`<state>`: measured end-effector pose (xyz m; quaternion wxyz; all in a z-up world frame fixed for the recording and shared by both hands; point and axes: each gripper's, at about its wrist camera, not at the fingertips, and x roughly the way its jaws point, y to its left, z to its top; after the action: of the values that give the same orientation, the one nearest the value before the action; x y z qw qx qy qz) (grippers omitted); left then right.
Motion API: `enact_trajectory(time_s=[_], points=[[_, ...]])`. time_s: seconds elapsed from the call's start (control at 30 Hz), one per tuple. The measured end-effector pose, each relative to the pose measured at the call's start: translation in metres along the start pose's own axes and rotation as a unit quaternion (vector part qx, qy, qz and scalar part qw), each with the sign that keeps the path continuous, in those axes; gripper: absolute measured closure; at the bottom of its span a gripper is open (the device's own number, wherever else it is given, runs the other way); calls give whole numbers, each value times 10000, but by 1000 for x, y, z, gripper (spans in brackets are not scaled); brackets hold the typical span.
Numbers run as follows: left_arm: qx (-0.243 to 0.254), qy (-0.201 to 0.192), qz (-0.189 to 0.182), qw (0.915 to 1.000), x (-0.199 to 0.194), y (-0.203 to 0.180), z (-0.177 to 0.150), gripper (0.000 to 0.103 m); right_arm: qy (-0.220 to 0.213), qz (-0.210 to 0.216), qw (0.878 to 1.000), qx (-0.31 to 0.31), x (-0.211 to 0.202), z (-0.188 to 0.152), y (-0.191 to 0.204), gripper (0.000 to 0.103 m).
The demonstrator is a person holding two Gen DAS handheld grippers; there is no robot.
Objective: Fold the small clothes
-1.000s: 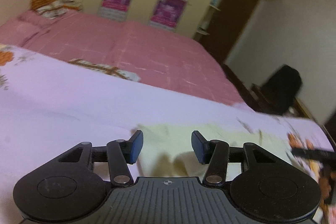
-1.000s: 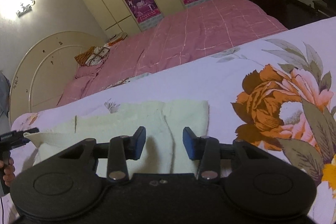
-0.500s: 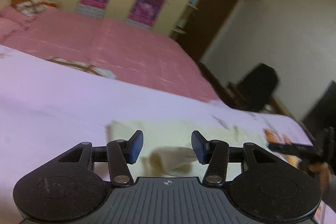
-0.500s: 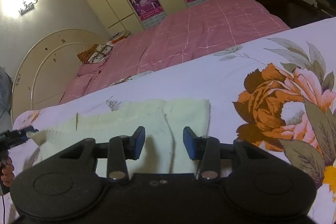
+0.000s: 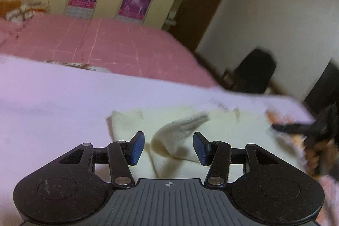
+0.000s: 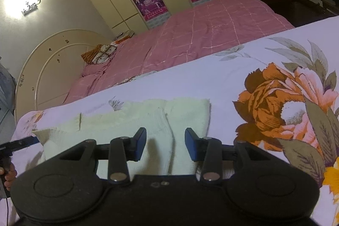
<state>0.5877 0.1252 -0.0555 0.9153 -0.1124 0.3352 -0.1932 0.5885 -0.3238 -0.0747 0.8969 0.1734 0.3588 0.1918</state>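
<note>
A pale yellow small garment [image 5: 224, 128] lies spread on the lilac flowered sheet [image 5: 53, 103]. My left gripper [image 5: 169, 147] hovers open over the garment's left part. A raised flap of the cloth [image 5: 182, 130] sits between its blue pads [image 5: 137, 147] without touching them. In the right wrist view the same garment [image 6: 186, 113] lies flat, and my right gripper [image 6: 165, 145] stands open just above it, astride a lengthwise fold line. A hand [image 5: 313, 154] on the right gripper's dark handle shows blurred at the right edge of the left wrist view.
Beyond the sheet [image 6: 211, 77] lies a pink checked bedcover [image 6: 211, 31] with a pillow [image 6: 99, 54] and a round cream headboard [image 6: 42, 69]. Cream wardrobes carry purple posters [image 6: 148, 3]. A dark chair [image 5: 256, 71] and a brown door [image 5: 201, 3] stand to the right.
The left wrist view has swung right, so the garment now lies between the left fingers, with a flap of cloth raised there. The right gripper has stayed in place.
</note>
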Motion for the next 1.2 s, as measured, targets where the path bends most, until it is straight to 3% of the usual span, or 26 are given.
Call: enact_trajectory(time_s=[0.13,0.37,0.4,0.47,0.6,0.8,0.9,1.03,1.13,1.17,1.2], points=[[345,54,115,9993,18,-20,12,53,-28,-40,10000,49,6,-1,2,64],[-251,-272,181,9992,19,-6,18,53,52,-146,9995,-276,12,1,10,85],[-224,-190,206,9994,22,-7,17,63,80,-190,9992,-342,13,1,11,88],[1,86,328,9994,32,-12,15,95,109,-217,9985,-493,15,1,16,98],[37,-254,467,9986,22,-15,14,95,-9,-306,9959,-852,11,-1,26,99],[-20,-853,407,9955,0,-20,26,95,-625,-192,9942,-849,-10,6,27,99],[85,-472,883,9949,20,-19,29,95,-746,-242,9939,-779,-8,8,23,99],[215,103,1315,9910,50,-21,24,95,-503,-508,9961,-515,12,7,13,99],[223,154,1454,9890,54,-24,24,95,-374,-656,9962,-444,21,1,8,99],[151,142,1456,9891,51,-25,26,90,-363,-667,9961,-440,22,-1,8,99],[83,83,1501,9886,46,-24,27,70,-343,-677,9961,-452,22,-2,8,99]])
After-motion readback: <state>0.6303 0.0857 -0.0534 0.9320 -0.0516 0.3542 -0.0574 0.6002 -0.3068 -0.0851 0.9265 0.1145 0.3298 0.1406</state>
